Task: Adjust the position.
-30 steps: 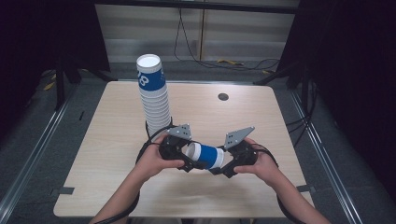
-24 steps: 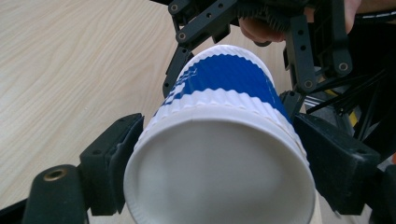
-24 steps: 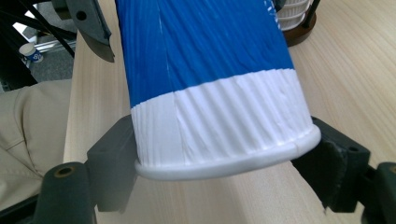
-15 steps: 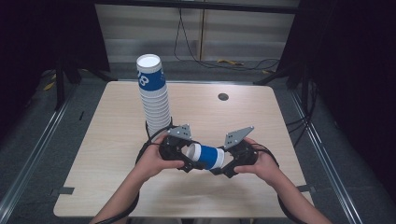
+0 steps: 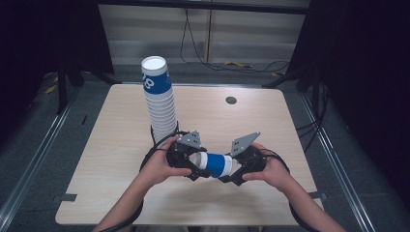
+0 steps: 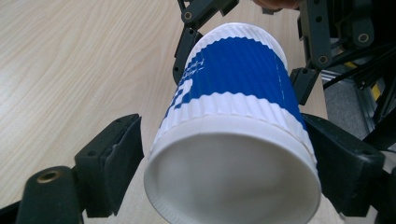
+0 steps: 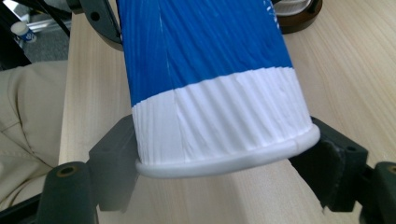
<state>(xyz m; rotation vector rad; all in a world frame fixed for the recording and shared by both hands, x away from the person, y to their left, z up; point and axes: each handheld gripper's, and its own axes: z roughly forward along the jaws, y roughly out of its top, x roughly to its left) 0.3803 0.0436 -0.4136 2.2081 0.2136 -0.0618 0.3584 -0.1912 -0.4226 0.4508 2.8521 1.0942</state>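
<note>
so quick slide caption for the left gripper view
Blue-and-white ribbed paper cup lying sideways between the left gripper jaws, its far end at the right gripper, above the wooden table.

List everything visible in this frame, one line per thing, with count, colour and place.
Paper cup: one, blue and white, on its side between both tongs, above the table's near middle.
Cup stack: one tall stack, white with a blue top cup, left of centre.
Table: one, light wood.
Grommet: one, dark, far right of centre.
Cables: several, dark, floor beyond the table.
Left tongs: black, just opening, a gap beside the cup.
Right tongs: black, gripping the cup's rim end.
</note>
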